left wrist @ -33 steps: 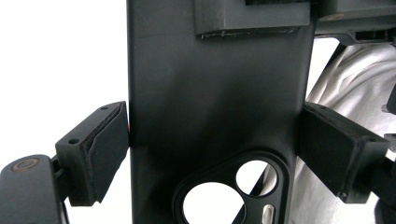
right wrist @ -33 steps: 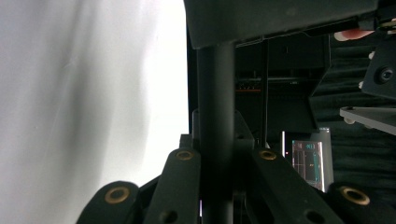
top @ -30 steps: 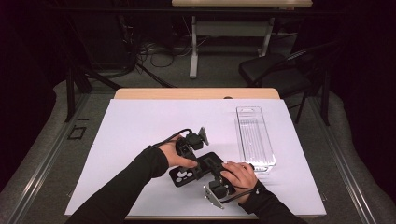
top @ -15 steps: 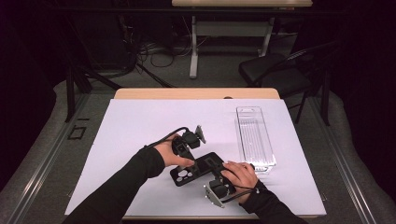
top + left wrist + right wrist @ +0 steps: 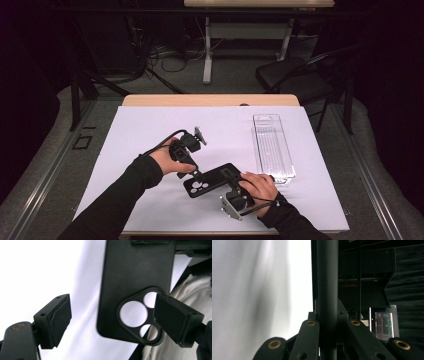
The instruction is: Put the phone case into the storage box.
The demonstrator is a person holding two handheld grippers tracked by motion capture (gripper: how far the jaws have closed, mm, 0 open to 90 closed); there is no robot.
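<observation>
A black phone case (image 5: 210,181) with a three-hole camera cutout lies low over the white table cover, cutout end to the left. My right gripper (image 5: 236,184) is shut on its right end. In the right gripper view the case (image 5: 327,277) stands edge-on as a dark bar clamped by that gripper (image 5: 327,323). My left gripper (image 5: 196,175) points down at the cutout end. In the left gripper view the case (image 5: 135,270) lies beyond that gripper (image 5: 112,320), whose wide jaws have just narrowed slightly. Its pads (image 5: 60,315) touch nothing.
A clear plastic tray (image 5: 272,147) lies lengthwise on the right part of the white cover (image 5: 150,125). A black chair (image 5: 295,80) and table legs stand beyond the far edge. A cable trails from the left gripper.
My left hand and its gripper have shifted left and slightly up, away from the middle of the case. The right hand and the case have kept still.
</observation>
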